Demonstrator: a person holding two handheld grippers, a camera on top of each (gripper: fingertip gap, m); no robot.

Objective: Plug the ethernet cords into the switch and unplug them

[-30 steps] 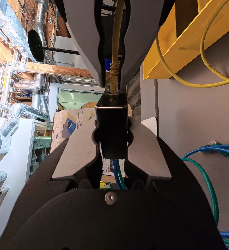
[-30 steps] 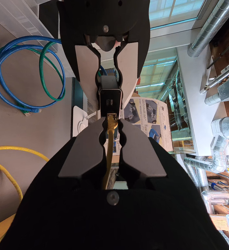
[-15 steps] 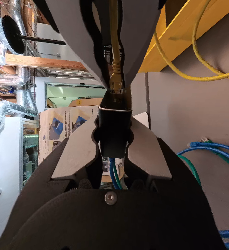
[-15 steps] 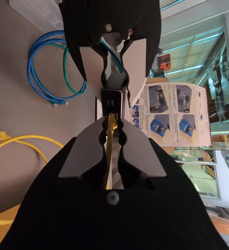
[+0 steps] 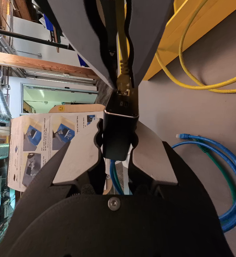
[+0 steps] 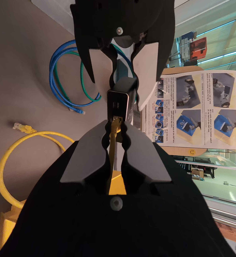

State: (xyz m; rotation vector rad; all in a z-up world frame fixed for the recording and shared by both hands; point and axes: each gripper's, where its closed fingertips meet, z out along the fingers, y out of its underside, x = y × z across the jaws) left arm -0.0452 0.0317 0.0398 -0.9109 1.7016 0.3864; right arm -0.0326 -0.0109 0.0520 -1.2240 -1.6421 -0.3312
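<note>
My left gripper is shut on the black switch and holds it in the air, off the grey table. My right gripper is shut on the yellow cord just behind its plug. The plug sits in a port on the switch's end face. In the left wrist view the right gripper comes in from the top. A blue cord and a green one hang from the switch's other end.
A blue and green cord coil lies on the table, with loose plugs. The yellow cord's loop and free plug lie nearby. A yellow box and an instruction sheet on a board stand at the table's edge. Tip to tip, the grippers are about 5 centimeters apart.
Both grippers have swung together with the switch and yellow cord, so the table and instruction sheet shift in view. The yellow plug stays at the port. Both grips are unchanged.
</note>
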